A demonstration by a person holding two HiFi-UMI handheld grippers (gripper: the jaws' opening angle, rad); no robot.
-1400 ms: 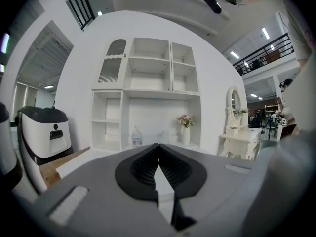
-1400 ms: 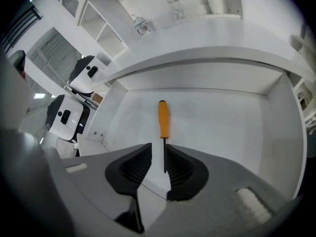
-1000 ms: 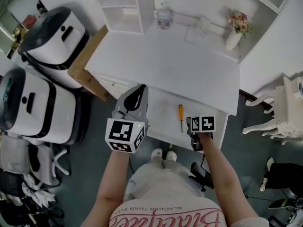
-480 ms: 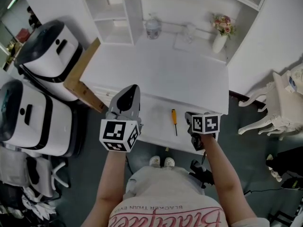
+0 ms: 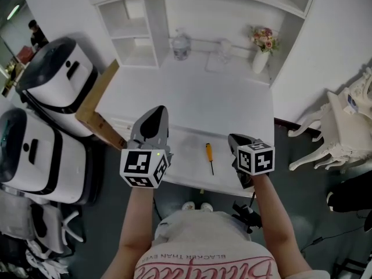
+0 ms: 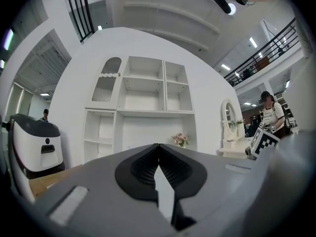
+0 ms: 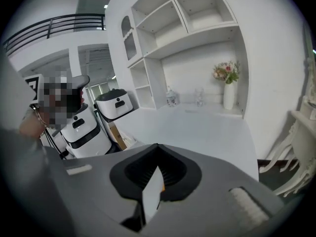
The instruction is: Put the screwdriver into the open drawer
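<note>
Screwdriver (image 5: pixel 208 157), orange-handled, lying free on the white surface drawn out below the desk (image 5: pixel 192 92) front, apparently the open drawer (image 5: pixel 185 151); its walls are hard to make out from above. Left gripper (image 5: pixel 157 111) and right gripper (image 5: pixel 235 139) flank the tool without touching it, each with jaws pressed together on nothing. Bottle (image 5: pixel 181 45), glass (image 5: pixel 224 49) and flower vase (image 5: pixel 260 60) line the desk's back. Brown board (image 5: pixel 97 106) leans at its left corner, beside two white-and-black machines (image 5: pixel 55 68); white carved furniture (image 5: pixel 343 124) stands right.
</note>
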